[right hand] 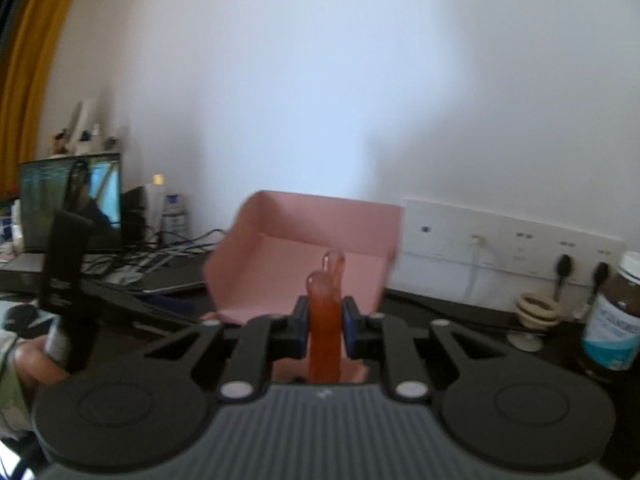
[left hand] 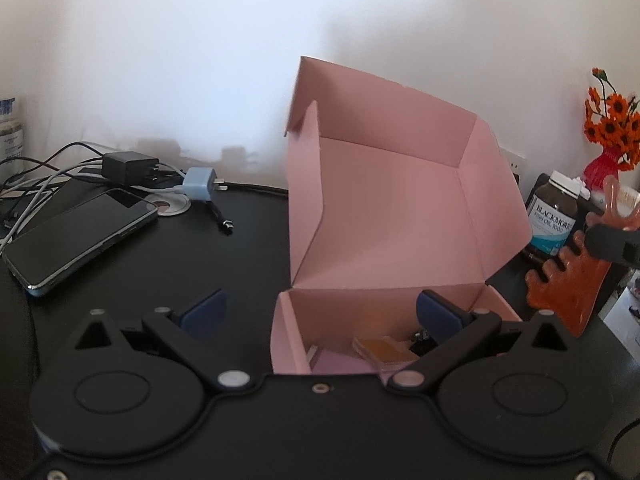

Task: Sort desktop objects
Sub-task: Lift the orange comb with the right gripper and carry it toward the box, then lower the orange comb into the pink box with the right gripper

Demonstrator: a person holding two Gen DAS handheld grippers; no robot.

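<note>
Pink cardboard box fills the middle of the left wrist view, lid flap standing up at 12 o'clock, tray at 6 o'clock with a yellowish pad and a dark clip-like bit inside, too blurred to name. Left gripper has its jaws wide apart, nothing between the pads; one finger sits outside the box's left wall, the other over the tray. Phone at 9 o'clock on the black desk, chargers and cables behind it at 10 o'clock. At 3 o'clock an orange comb hangs off the desk, teeth toward the box, pinched at its top by the right gripper. Fish-oil bottle behind it, orange flowers at 2 o'clock.

Right wrist view: right gripper jaws pressed together on the comb, seen edge-on, standing upright between the pads, rounded tip poking up. Box dead ahead at 12 o'clock, near but not under the comb yet. Laptop at 9 o'clock, wall sockets at 2 o'clock, bottle at 3 o'clock, and the person's hand at 8 o'clock on the other tool's handle.

Handling guess: comb looks like glossy resin, stiff, light, likely slippery and could chip if dropped. Flat body is the place to hold, not the teeth; the narrow grip could let it swing.
</note>
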